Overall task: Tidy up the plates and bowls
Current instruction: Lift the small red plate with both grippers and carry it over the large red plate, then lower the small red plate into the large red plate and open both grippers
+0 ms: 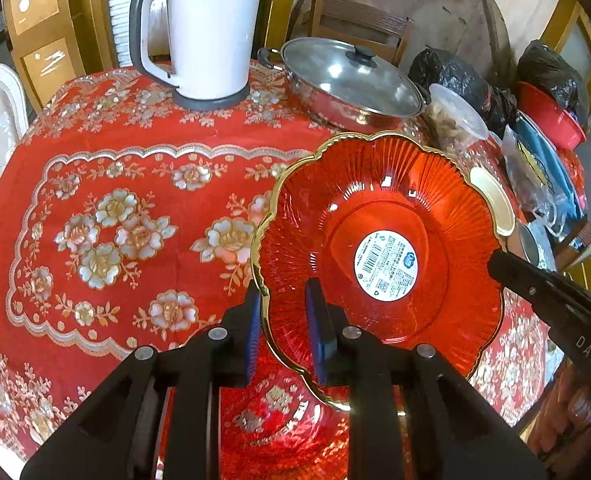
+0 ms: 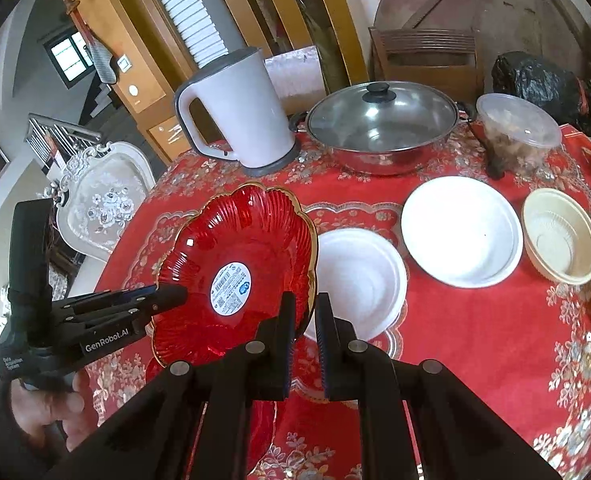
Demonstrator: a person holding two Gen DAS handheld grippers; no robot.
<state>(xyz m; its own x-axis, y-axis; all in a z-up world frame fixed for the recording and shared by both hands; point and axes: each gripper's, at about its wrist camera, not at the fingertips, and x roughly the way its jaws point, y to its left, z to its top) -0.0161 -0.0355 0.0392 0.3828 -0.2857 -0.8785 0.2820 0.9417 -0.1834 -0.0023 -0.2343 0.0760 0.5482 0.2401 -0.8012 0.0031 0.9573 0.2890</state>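
Carrying everything is the round bench [image 2: 475, 320] under its red flowered cloth, with the kettle [image 2: 235, 112] and lidded pot [image 2: 379, 128] pushed to the back, probably to free the front for sorting. The red scalloped plate [image 2: 239, 264] hangs tilted above the cloth, held at opposite rims so it stays level enough to place. Two white plates [image 2: 461, 232] and a cream bowl [image 2: 561, 236] lie beside it, apart. The left gripper [image 1: 283, 320] has its jaws straddling the near rim, seemingly pinching it; the right gripper [image 2: 305, 320] likewise clasps the other edge.
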